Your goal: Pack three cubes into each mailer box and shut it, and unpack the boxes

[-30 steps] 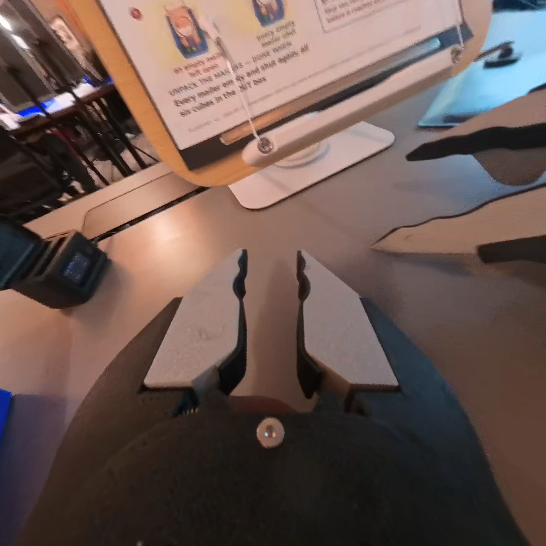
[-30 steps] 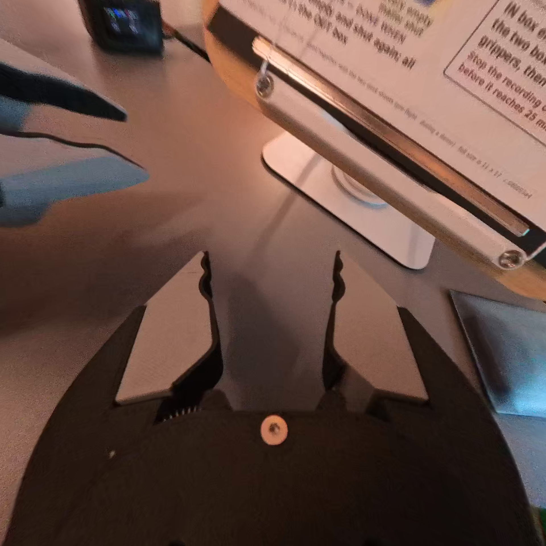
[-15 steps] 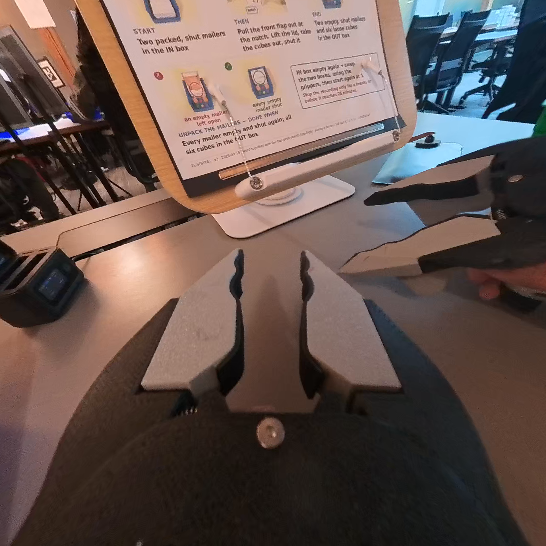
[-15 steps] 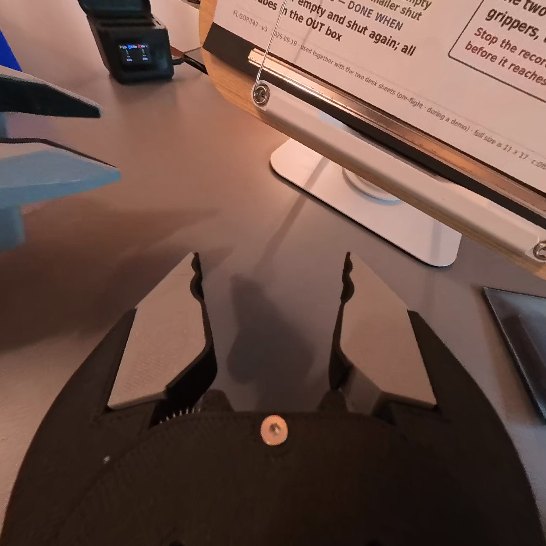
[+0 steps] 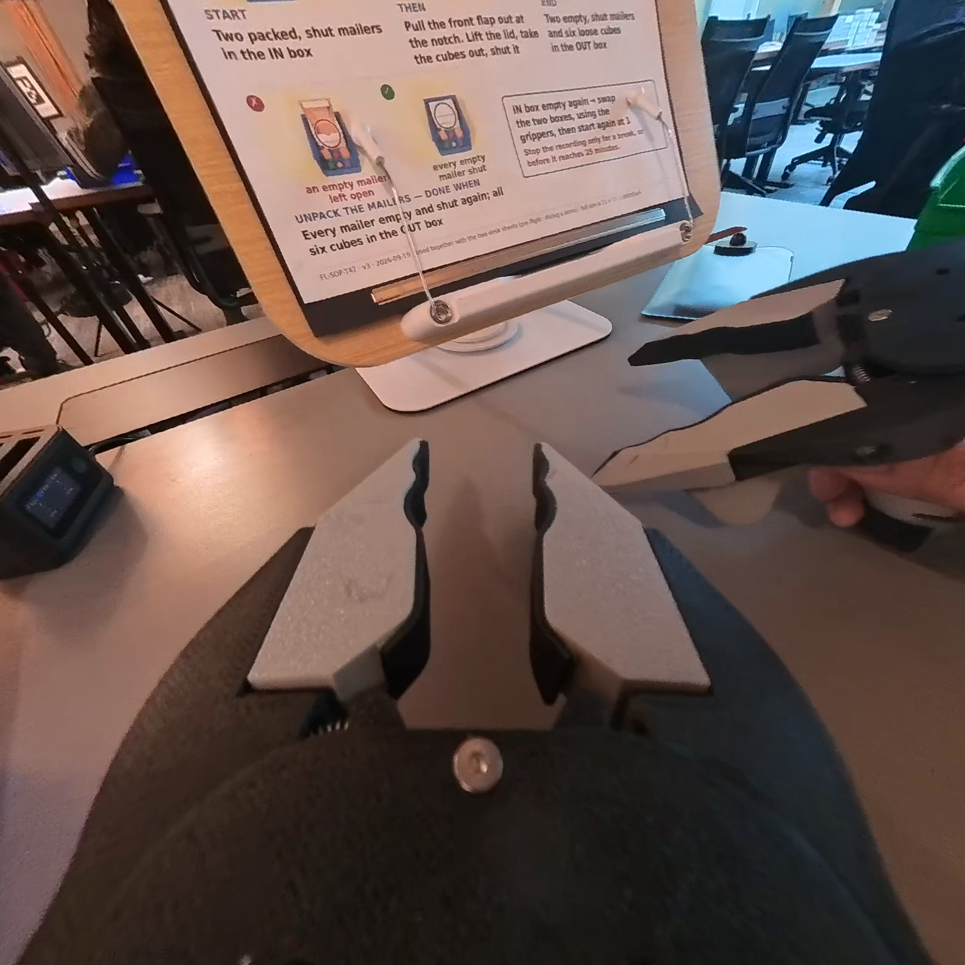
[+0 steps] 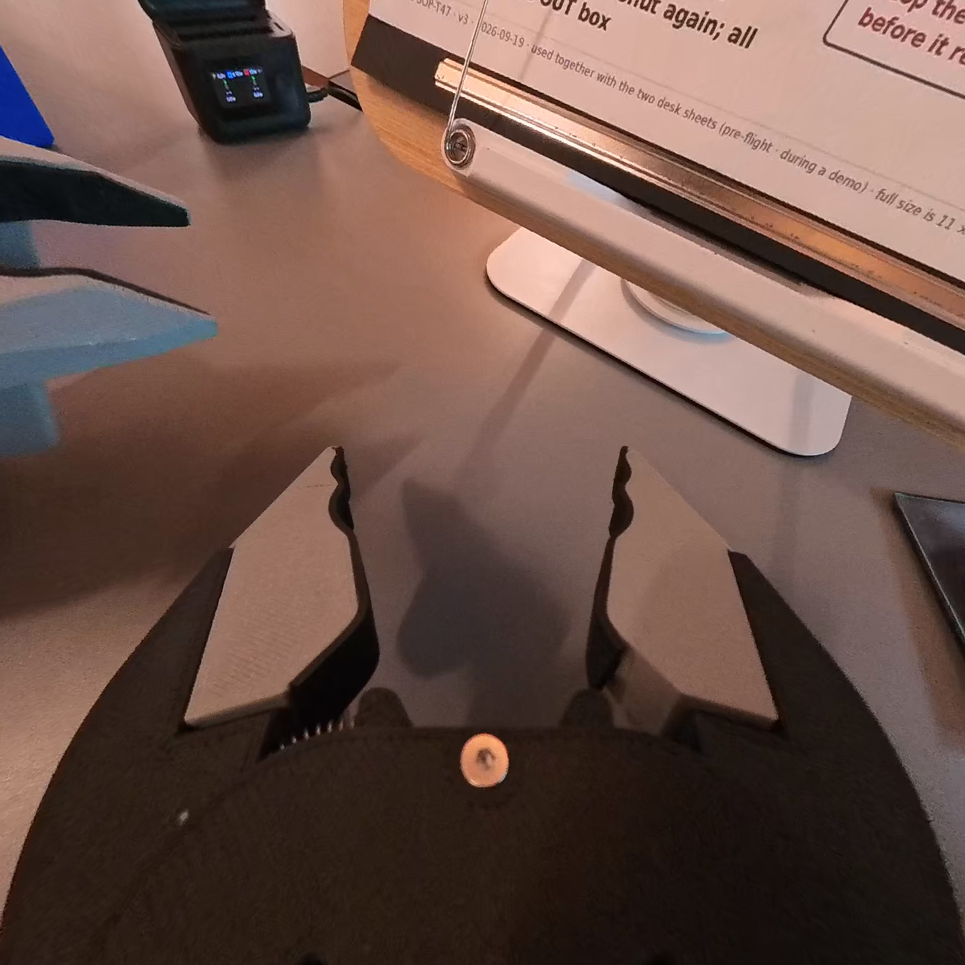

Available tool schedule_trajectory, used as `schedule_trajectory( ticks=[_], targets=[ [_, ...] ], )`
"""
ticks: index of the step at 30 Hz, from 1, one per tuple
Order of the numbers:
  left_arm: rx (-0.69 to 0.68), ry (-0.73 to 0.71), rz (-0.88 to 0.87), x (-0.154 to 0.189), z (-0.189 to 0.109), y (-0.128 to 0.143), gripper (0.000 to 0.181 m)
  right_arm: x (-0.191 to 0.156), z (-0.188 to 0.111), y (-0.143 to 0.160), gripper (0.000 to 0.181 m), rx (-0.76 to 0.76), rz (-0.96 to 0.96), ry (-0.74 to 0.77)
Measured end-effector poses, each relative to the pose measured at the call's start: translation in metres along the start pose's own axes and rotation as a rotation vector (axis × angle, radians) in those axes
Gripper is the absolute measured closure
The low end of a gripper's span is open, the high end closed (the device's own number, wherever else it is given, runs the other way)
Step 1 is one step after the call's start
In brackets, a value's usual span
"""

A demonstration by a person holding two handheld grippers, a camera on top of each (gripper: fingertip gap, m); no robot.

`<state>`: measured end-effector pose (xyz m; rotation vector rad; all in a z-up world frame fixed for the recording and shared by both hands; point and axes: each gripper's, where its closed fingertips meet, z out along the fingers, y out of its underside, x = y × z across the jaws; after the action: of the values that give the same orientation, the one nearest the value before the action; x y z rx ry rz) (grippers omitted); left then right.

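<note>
No mailer box or cube shows in either view. My left gripper (image 5: 480, 454) is open and empty, its grey fingers a small gap apart, low over the grey table (image 5: 261, 470). My right gripper (image 6: 480, 459) is open wider and empty, also low over the table (image 6: 365, 339). Each gripper shows in the other's view: the right one at the right edge of the left wrist view (image 5: 616, 418), held by a hand (image 5: 856, 491), the left one at the left edge of the right wrist view (image 6: 198, 271).
An instruction sheet on a wooden board (image 5: 428, 136) stands on a white base (image 5: 491, 365) straight ahead; it also shows in the right wrist view (image 6: 679, 130). A black device with a small screen (image 5: 47, 496) sits left. A dark flat plate (image 6: 934, 553) lies right. Office chairs (image 5: 773, 89) stand beyond. The dark flat plate (image 6: 934, 553) is about 20 cm from my right fingertips and 30 cm from my left. My left wrist view (image 5: 675, 316) looks at it from another angle.
Both grippers have drawn back and tilted up from the board. My left gripper's fingers have spread a little, and my right gripper has opened wider.
</note>
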<state>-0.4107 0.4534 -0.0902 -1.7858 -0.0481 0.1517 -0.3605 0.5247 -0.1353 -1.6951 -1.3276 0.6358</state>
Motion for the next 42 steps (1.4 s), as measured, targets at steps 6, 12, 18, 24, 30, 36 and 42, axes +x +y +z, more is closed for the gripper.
schedule_trajectory(
  ticks=[6, 12, 18, 24, 30, 36, 42],
  targets=[
    [0.008, 0.011, 0.005, 0.002, -0.001, -0.001, 0.135, -0.001, 0.0, 0.0, 0.082, -0.004, -0.005, 0.0],
    [0.033, 0.01, 0.003, 0.003, -0.005, -0.004, 0.14, -0.001, -0.001, 0.0, 0.083, 0.0, -0.005, 0.002],
    [0.026, 0.006, -0.021, 0.001, -0.005, -0.003, 0.132, -0.004, -0.002, -0.001, 0.085, 0.009, -0.01, -0.002],
    [0.032, 0.009, -0.008, 0.004, -0.008, -0.003, 0.128, -0.005, -0.002, 0.0, 0.087, 0.004, -0.019, 0.002],
    [0.053, 0.004, -0.006, 0.005, -0.011, -0.005, 0.129, -0.006, -0.004, -0.002, 0.089, 0.017, -0.039, 0.012],
    [0.052, -0.004, 0.003, 0.005, -0.012, -0.005, 0.131, -0.008, -0.003, -0.001, 0.089, 0.012, -0.049, 0.006],
    [0.051, -0.004, 0.01, 0.006, -0.012, -0.005, 0.131, -0.009, -0.003, -0.001, 0.09, 0.004, -0.06, 0.008]
  ],
)
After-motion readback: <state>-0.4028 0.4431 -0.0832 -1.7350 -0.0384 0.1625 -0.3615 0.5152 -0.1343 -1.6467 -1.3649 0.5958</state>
